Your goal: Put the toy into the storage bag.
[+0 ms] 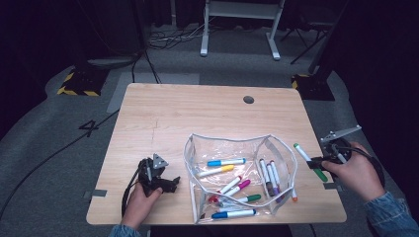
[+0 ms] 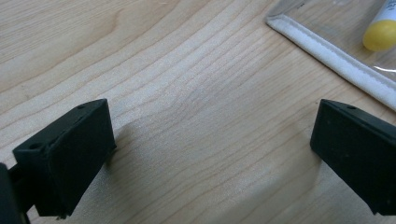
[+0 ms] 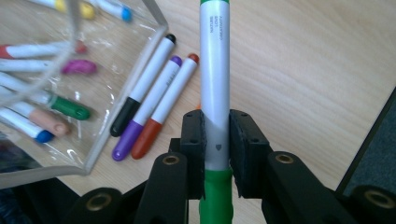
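The right gripper point(image 3: 216, 154) pinches a white marker with a green cap point(image 3: 215, 93) above the table's right edge, right of the clear plastic zip pouch point(image 1: 191, 163). The left gripper point(image 2: 210, 154), jaws spread, rests on the light wooden table point(image 1: 163, 113) left of the pouch. A clean drop likely means centring the marker over the pouch's open mouth before loosening the pinch.

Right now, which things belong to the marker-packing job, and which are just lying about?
In the job:
- green marker, clamped in the right gripper
- clear pouch with markers inside
- three markers beside the pouch
- left gripper, open, resting by the pouch

Lying about:
- cables on the floor
- white frame behind the table
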